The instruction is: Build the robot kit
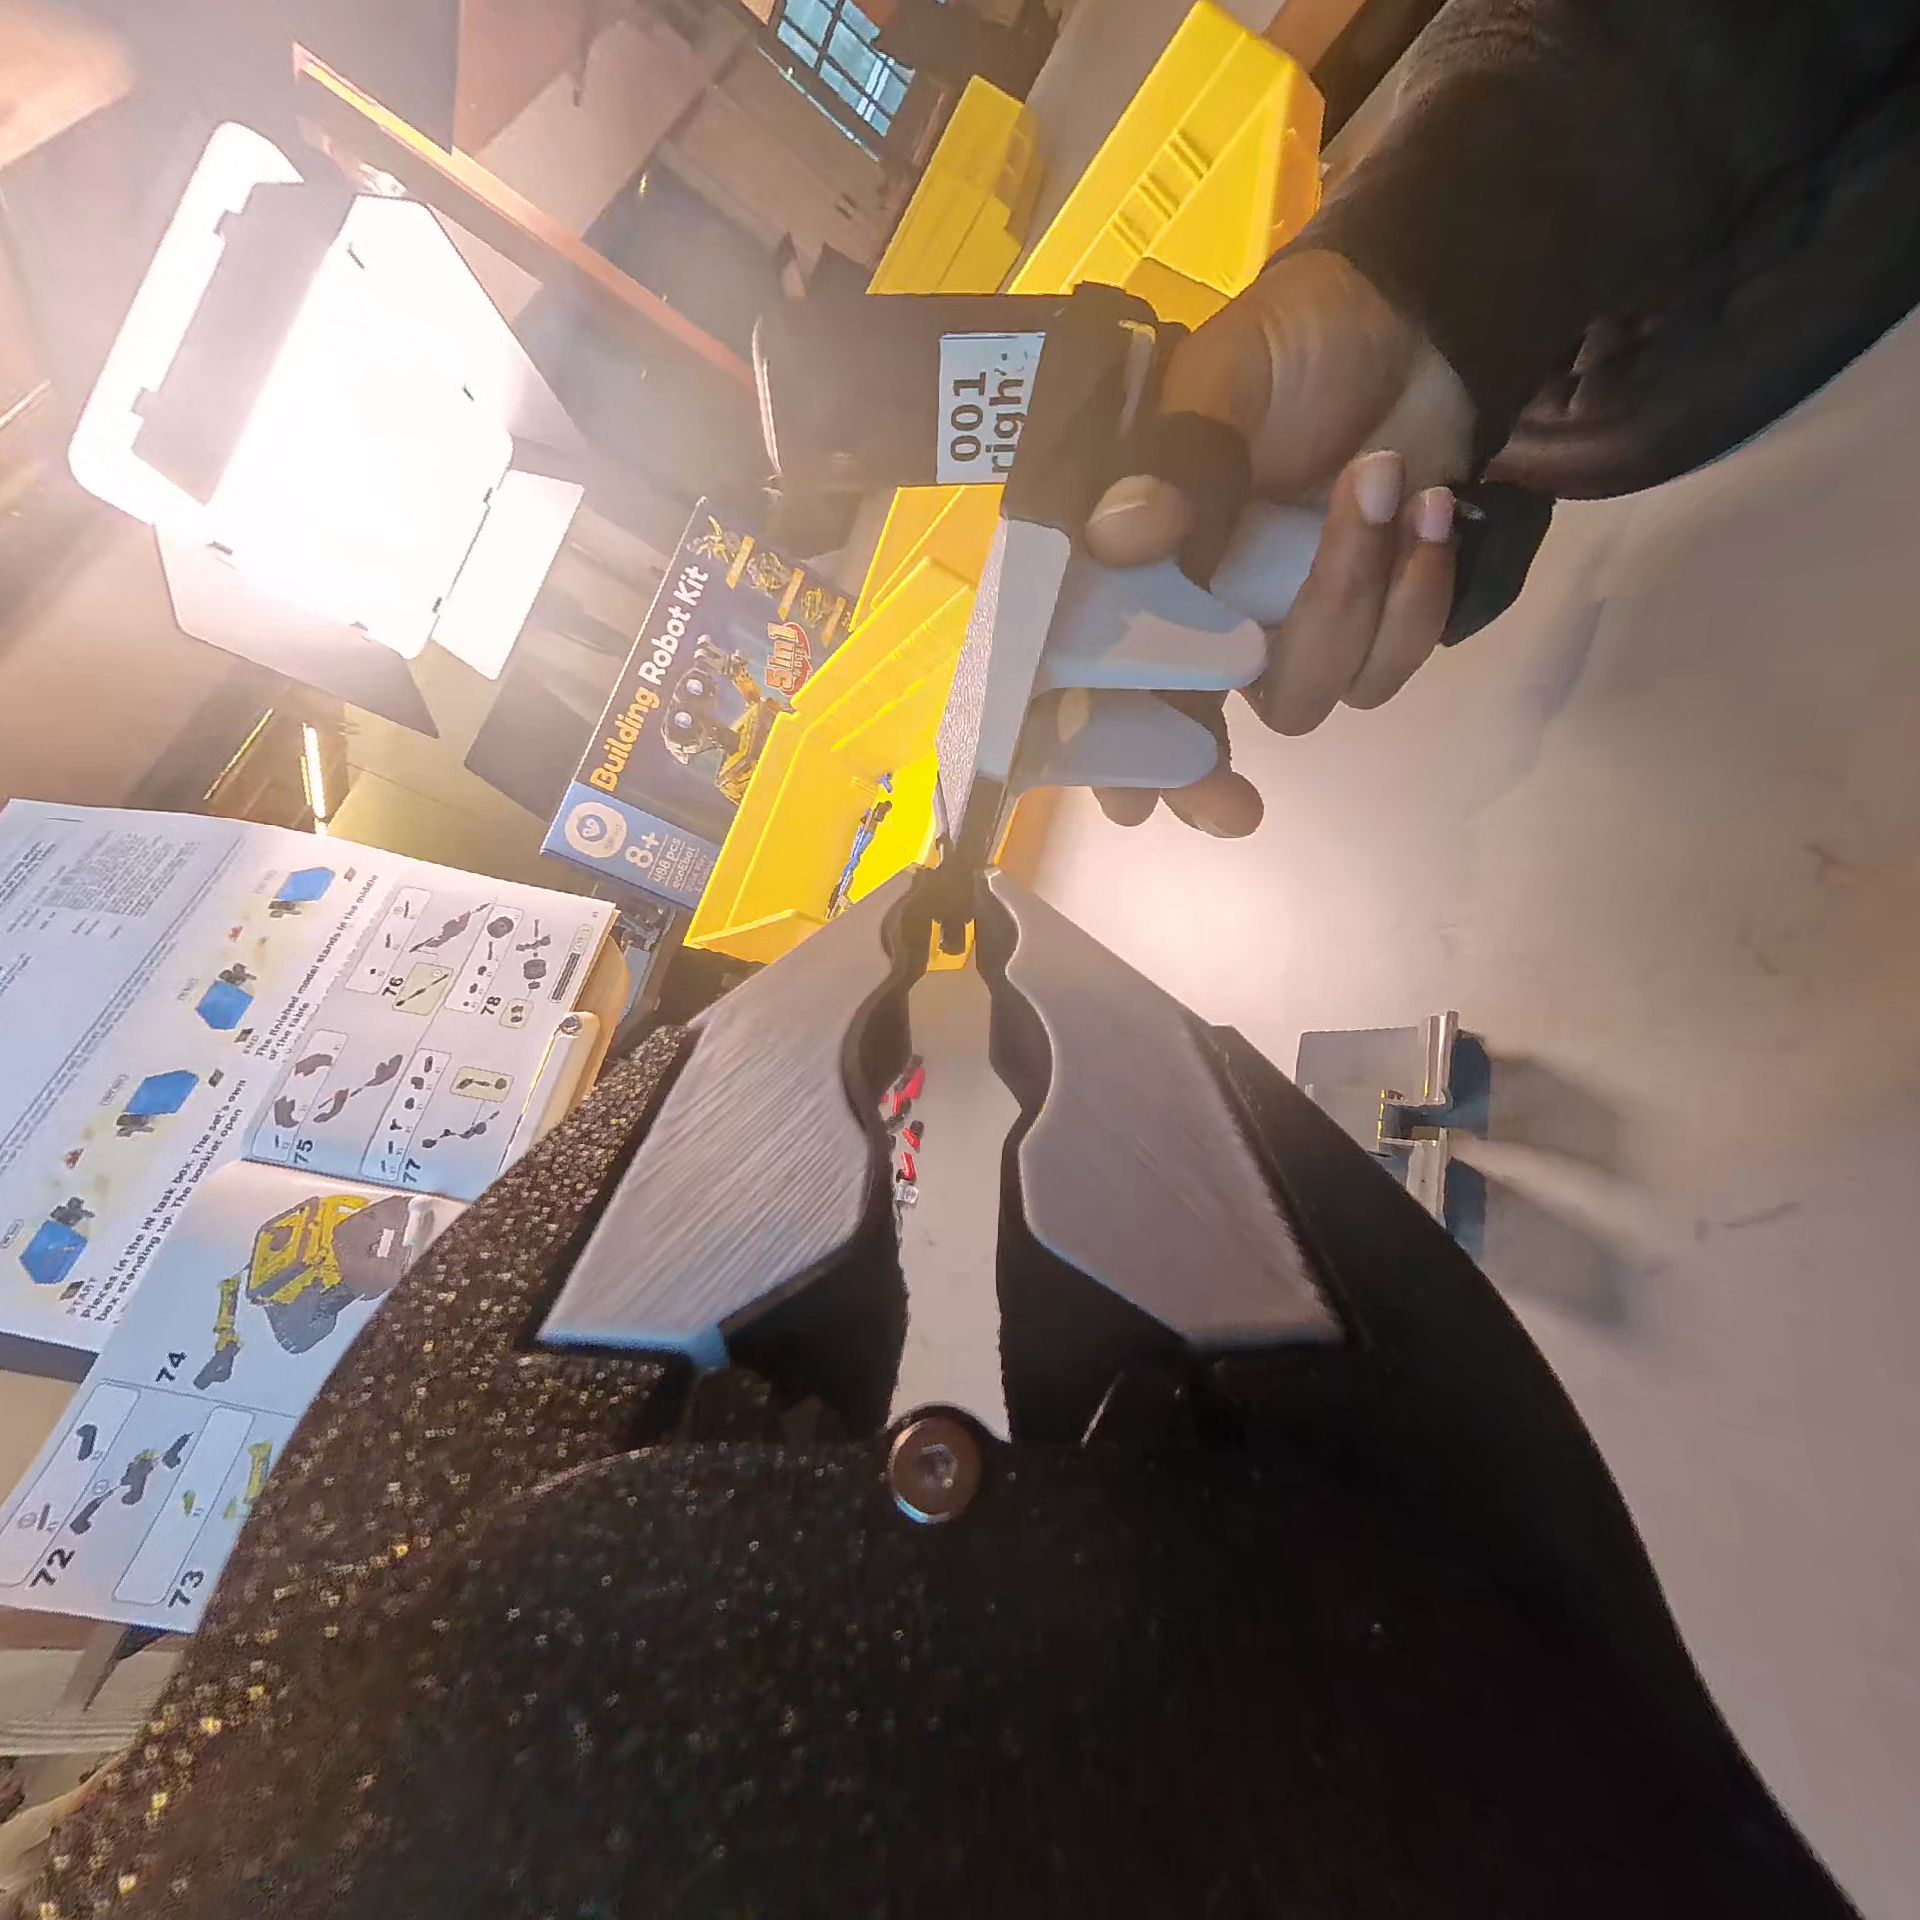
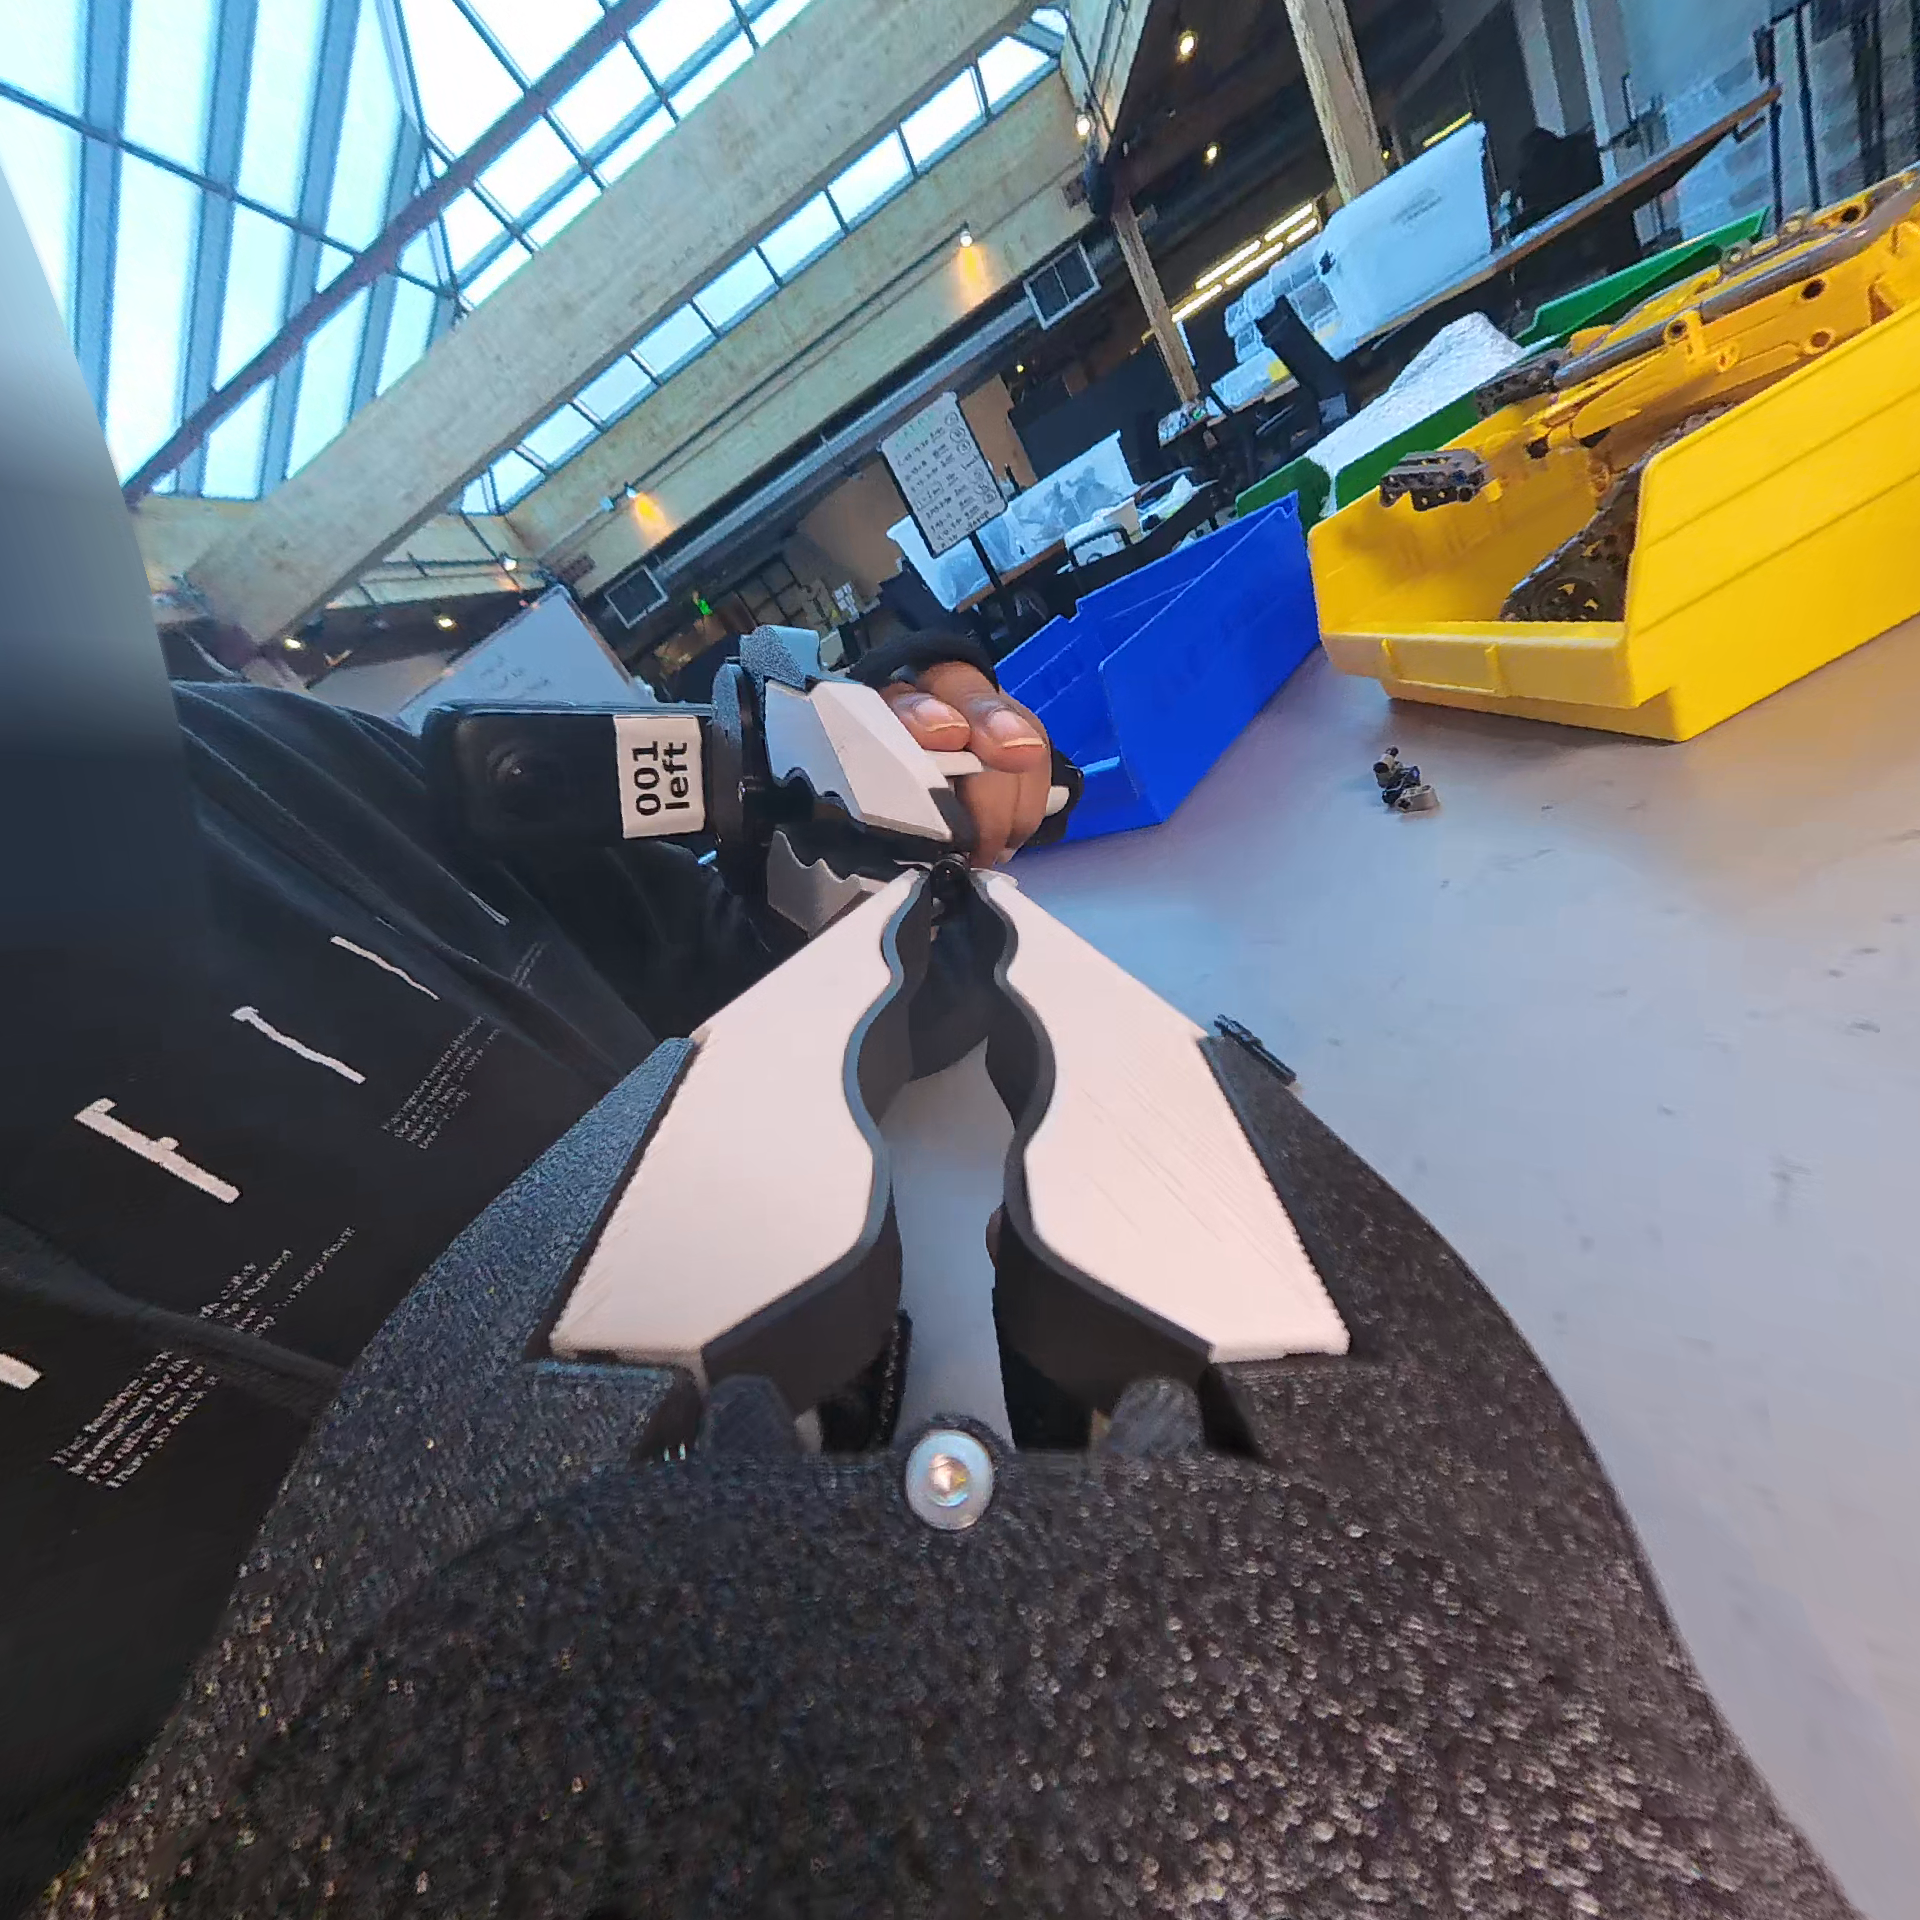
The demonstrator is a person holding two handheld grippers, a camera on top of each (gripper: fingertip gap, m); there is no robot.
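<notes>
My left gripper [image 1: 948,896] is shut on a small black piece [image 1: 945,914] pinched at its tips, above the grey table. The right gripper [image 1: 971,821] comes in from above, held by a hand [image 1: 1309,582], and its tips meet the same spot. In the right wrist view my right gripper [image 2: 951,881] is shut on a small black piece [image 2: 948,871]. The left gripper [image 2: 831,790], also held by a hand [image 2: 987,748], touches it tip to tip. I cannot tell whether it is one piece or two joined ones.
A yellow bin [image 1: 790,862] with small parts, a blue kit box [image 1: 696,686] and an open instruction booklet [image 1: 312,1039] lie to the left. Loose red and black pieces [image 1: 904,1122] lie below the fingers. A metal bracket [image 1: 1403,1101] sits on the right. A yellow bin [image 2: 1714,623] holds a yellow model beside a blue bin [image 2: 1174,665]; loose black pieces [image 2: 1403,784] lie nearby. The tips of both grippers are at nearly the same place.
</notes>
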